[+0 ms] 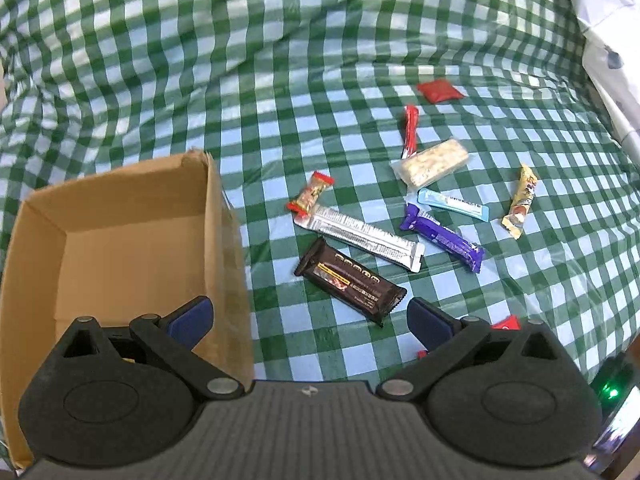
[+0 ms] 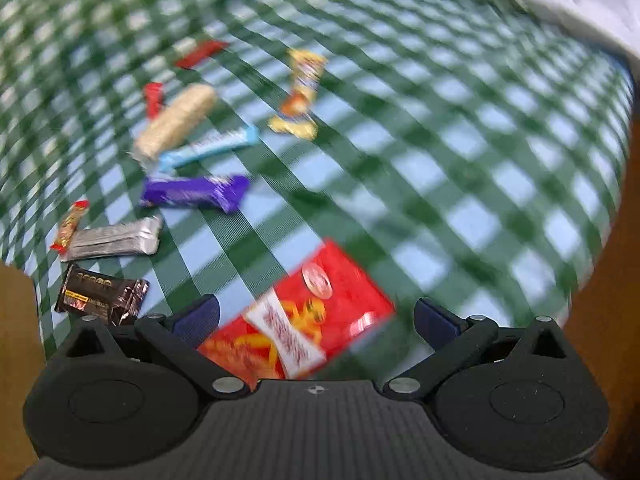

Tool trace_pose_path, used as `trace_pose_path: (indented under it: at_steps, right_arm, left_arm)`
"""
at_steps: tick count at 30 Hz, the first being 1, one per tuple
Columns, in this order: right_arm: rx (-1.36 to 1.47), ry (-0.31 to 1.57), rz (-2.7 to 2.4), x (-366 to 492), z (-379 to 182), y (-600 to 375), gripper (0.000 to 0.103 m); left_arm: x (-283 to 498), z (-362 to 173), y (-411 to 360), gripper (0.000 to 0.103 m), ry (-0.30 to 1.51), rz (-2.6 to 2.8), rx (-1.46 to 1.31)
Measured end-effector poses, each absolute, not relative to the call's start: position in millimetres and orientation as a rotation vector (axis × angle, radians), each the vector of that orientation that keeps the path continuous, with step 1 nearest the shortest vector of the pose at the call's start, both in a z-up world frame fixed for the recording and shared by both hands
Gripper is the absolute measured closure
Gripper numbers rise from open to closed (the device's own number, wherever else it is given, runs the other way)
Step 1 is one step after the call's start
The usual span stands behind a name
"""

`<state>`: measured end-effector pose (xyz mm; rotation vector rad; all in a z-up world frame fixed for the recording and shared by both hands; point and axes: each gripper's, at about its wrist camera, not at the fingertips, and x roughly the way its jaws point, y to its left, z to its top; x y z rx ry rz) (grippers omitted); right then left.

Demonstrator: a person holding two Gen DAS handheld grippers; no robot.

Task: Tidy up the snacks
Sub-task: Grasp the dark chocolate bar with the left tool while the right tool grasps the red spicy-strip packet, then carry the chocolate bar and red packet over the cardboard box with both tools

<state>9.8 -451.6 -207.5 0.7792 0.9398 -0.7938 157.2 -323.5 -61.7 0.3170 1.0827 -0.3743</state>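
Note:
An open cardboard box [image 1: 120,240] stands at the left on the green checked cloth [image 1: 280,80]. My left gripper [image 1: 310,320] is open, its left finger over the box and its right finger beside the dark brown chocolate bar [image 1: 350,282]. Beyond lie a silver bar [image 1: 360,238], a purple bar [image 1: 442,236], a light blue bar [image 1: 454,204], a beige cereal bar [image 1: 432,162] and a yellow candy [image 1: 522,202]. The right wrist view is blurred. There my right gripper [image 2: 316,316] is open, with a red snack packet [image 2: 332,296] lying on the cloth between its spread fingers.
A red stick [image 1: 410,132], a small red pouch [image 1: 440,91] and a red-ended candy [image 1: 312,198] also lie on the cloth. White bedding [image 1: 600,20] borders the far right. A brown wooden surface [image 2: 600,320] rises at the right edge.

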Motion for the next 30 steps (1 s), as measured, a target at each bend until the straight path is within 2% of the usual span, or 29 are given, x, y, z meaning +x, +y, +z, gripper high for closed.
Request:
trace_pose_path:
  at_steps: [2,7,8,9,11,15,23,28,30]
  right_arm:
    - [0.841,0.955,-0.818,19,-216,-441,0.001]
    - [0.534,0.997,-0.887,73,-226,-403,0.000]
    - [0.488,1.004,-0.888,78,-226,-398,0.004]
    - [0.483,0.965,-0.874,77,-222,-396,0.022]
    - [0.513,0.893,-0.860,69,-214,-397,0.040]
    - [0.574,0.855,-0.869,59,-210,-418,0.051]
    - [0.646,0.785,-1.014,14,-211,-486,0.051]
    - [0.621,0.791,-0.972,12,-217,-486,0.044]
    - [0.635,0.784,-0.954,15,-217,-491,0.035]
  left_arm:
    - [159,-66,-321,0.000,1.098,-0.361,0.304]
    - [156,-61,-312,0.000,1.083,-0.343,0.319]
    - [155,-60,-311,0.000,1.076,-0.342,0.322]
    - [155,-59,-310,0.000,1.068,-0.341,0.324]
    - [156,-57,-309,0.000,1.058,-0.336,0.326]
    - [159,-62,-315,0.000,1.070,-0.340,0.314]
    - [188,-112,-353,0.000,1.150,-0.346,0.230]
    - [215,-168,-379,0.000,1.254,-0.269,0.185]
    - [222,-186,-380,0.000,1.288,-0.230,0.166]
